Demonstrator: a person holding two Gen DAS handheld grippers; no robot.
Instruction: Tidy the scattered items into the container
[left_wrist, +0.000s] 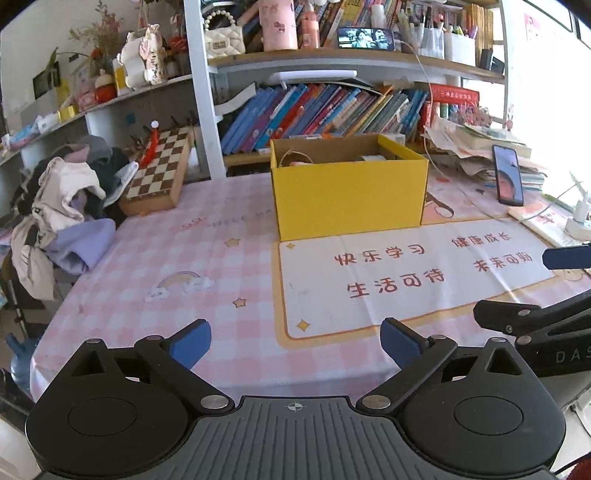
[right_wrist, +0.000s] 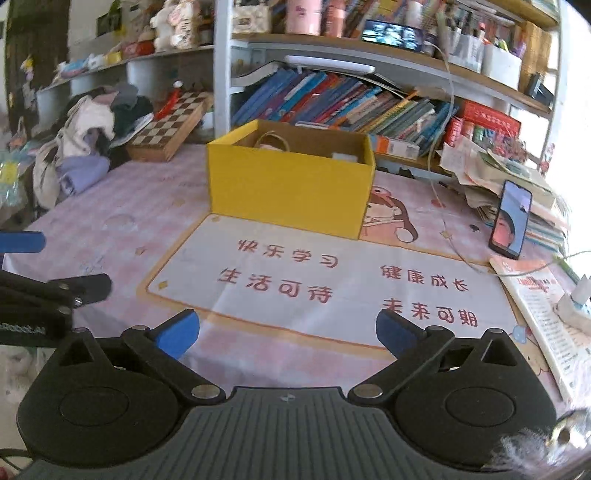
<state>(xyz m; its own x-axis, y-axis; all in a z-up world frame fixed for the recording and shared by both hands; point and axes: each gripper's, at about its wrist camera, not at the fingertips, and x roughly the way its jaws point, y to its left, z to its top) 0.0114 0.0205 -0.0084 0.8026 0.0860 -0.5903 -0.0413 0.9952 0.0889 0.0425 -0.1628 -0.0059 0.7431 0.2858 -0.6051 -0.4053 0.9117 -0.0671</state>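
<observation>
A yellow cardboard box stands open-topped on the pink checked tablecloth, ahead of both grippers. Inside it I see a looped cord and a few small items, mostly hidden by the walls. My left gripper hangs low over the table's near edge, open, with nothing between its blue pads. My right gripper is open too, its jaws empty, over the white printed panel. Each gripper shows at the edge of the other's view.
A chessboard case and a heap of clothes sit at the left. A phone leans on stacked papers at the right, near a booklet and a cable. Bookshelves rise behind the box.
</observation>
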